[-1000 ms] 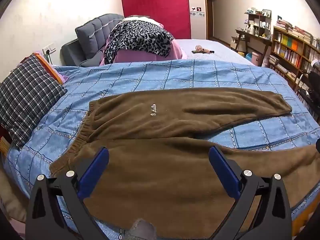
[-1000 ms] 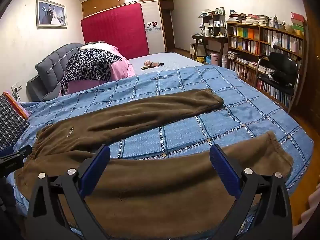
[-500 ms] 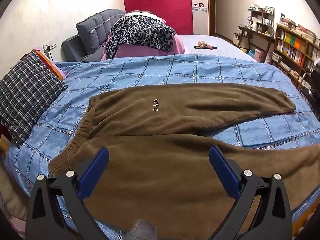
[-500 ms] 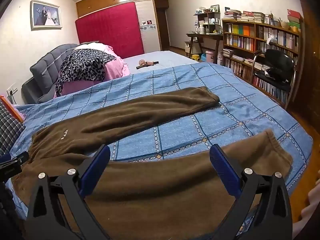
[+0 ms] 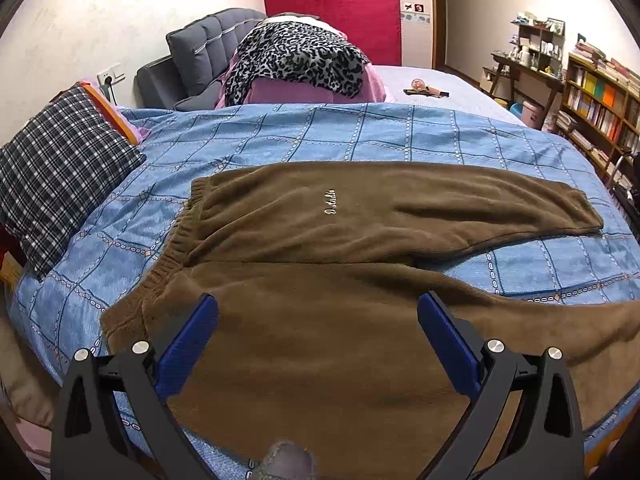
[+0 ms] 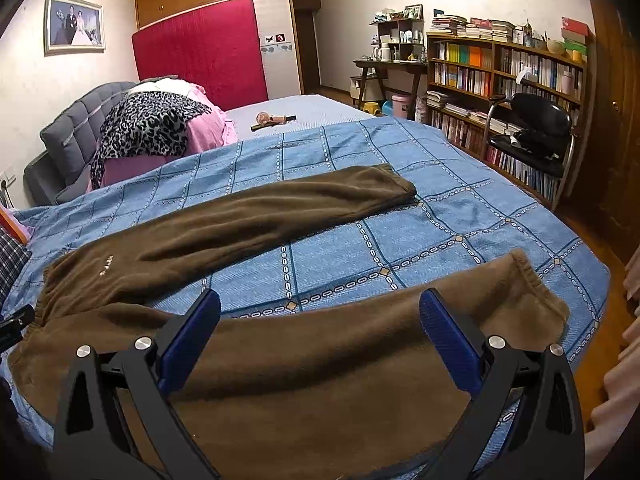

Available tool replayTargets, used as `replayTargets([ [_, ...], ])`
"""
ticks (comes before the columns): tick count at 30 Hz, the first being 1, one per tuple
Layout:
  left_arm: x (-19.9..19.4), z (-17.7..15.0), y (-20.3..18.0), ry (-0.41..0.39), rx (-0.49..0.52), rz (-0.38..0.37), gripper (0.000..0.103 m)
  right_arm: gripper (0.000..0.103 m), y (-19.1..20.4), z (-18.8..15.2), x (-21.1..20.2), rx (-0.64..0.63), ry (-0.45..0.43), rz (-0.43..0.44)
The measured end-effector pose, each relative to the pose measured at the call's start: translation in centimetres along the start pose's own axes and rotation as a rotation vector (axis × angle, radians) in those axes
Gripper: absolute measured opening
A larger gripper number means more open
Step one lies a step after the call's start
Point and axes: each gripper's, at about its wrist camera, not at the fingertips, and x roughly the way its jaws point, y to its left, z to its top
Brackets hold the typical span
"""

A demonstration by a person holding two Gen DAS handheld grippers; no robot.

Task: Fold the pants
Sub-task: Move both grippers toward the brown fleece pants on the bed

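Brown fleece pants (image 5: pixel 320 240) lie spread flat on the blue checked bedspread (image 5: pixel 360 136), waistband to the left, both legs running to the right. My left gripper (image 5: pixel 318 312) is open and empty, hovering over the near leg close to the waist. My right gripper (image 6: pixel 320 308) is open and empty, over the near leg (image 6: pixel 320 360) towards its cuff (image 6: pixel 532 284). The far leg (image 6: pixel 260 216) lies apart from the near one, with bedspread showing between them. A tip of the left gripper shows at the left edge of the right wrist view (image 6: pixel 16 320).
A plaid pillow (image 5: pixel 52 168) lies at the bed's left end. A leopard-print blanket on pink bedding (image 5: pixel 296 60) is piled behind, by a grey headboard (image 5: pixel 200 52). A bookshelf (image 6: pixel 512 80) and black chair (image 6: pixel 536 132) stand to the right. The bed's near edge is just below the grippers.
Both grippers have moved forward and slightly higher over the near leg; the view tilts down more onto the pants. Both stay open. The pants have not moved.
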Motion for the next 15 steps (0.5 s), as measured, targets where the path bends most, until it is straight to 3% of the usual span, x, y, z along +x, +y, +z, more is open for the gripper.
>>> replayTargets([
  [15,2.0,-0.4,0.9,0.069,-0.003,0.011,0.098,0.101,-0.3,-0.4,1.5,-0.001,0.055,-0.020],
])
